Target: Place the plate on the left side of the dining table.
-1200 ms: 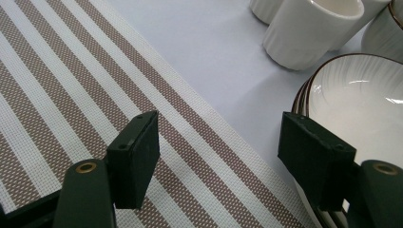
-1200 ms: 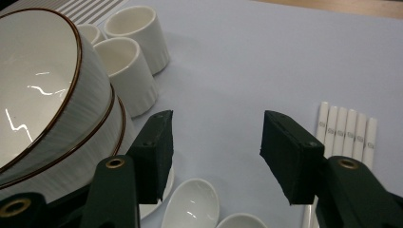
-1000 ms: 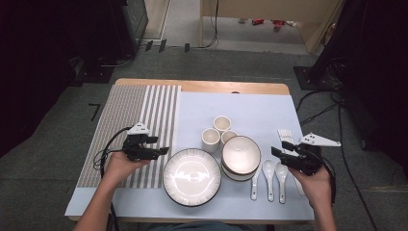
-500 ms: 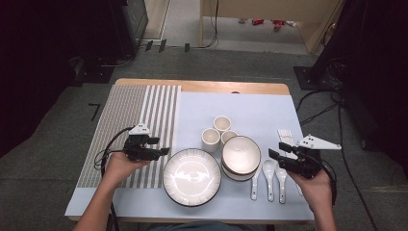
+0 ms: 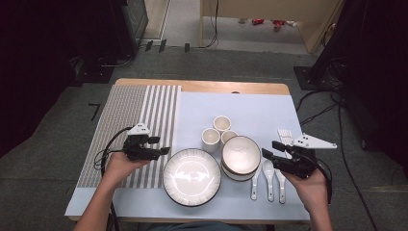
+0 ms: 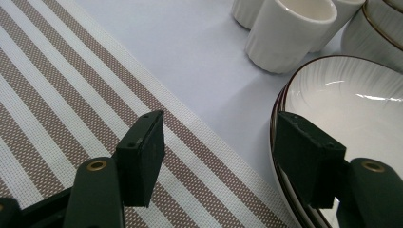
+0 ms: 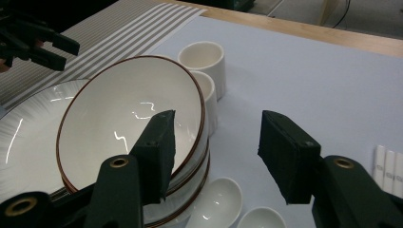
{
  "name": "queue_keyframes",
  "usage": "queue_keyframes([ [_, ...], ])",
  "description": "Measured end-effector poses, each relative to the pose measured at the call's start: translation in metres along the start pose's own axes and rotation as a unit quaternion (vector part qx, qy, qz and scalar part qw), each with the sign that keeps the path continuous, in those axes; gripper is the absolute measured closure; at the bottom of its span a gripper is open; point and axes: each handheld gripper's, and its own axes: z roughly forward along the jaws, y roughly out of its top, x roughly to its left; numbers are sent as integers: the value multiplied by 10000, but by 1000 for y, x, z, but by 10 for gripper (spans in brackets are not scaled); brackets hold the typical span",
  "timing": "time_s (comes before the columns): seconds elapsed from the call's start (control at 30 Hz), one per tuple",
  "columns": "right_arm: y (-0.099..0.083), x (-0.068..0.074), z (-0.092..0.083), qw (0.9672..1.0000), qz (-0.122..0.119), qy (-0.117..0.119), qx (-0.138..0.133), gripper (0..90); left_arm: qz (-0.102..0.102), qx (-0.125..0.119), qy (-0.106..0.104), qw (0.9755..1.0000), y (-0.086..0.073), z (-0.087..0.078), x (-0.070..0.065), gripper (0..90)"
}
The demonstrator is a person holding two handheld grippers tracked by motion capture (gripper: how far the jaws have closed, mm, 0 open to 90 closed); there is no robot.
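While both claws stand apart and empty, the right claw (image 7: 216, 156) should straddle the stacked bowls' (image 7: 133, 128) rim squarely; the left claw (image 6: 221, 156) hovers beside the plate (image 6: 351, 104).

My work surface (image 5: 202, 86) is a wooden top seen from above, its far edge bare, the rest under a pale blue sheet (image 5: 240, 115) and a brown-and-white striped mat (image 5: 144, 110) on my left. Around it lies a grey carpeted floor (image 5: 226, 62), marked with a small black sign (image 5: 94, 111) to my left. Black cables (image 5: 322, 103) run across the carpet on my right toward a dark stand (image 5: 312, 74). Beyond it stands light wooden furniture (image 5: 269, 12), with small red items (image 5: 258, 21) on the floor beneath. Both sides of the room fall into deep shadow; light falls brightest on the surface.
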Motion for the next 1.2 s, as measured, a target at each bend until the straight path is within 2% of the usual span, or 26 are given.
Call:
queue_keyframes([
  [0.17, 4, 9, 3, 9999, -68, 97, 16, 465, -36, -54, -35, 10000, 1, -2, 1, 355],
  [0.37, 11, 21, 1, 9995, -168, 271, -9, 484, -32, -7, -67, 10000, 2, -3, 0, 376],
  [0.53, 13, 28, -1, 9991, -174, 391, -3, 500, 47, -50, -57, 10000, 2, -4, -1, 378],
  [0.73, 14, 37, 1, 9987, -225, 454, 31, 501, 137, -27, -129, 9998, 4, -4, -7, 379],
  [1.2, 19, 57, 8, 9971, -352, 663, 150, 511, 161, -78, -199, 9996, 8, -6, -11, 370],
])
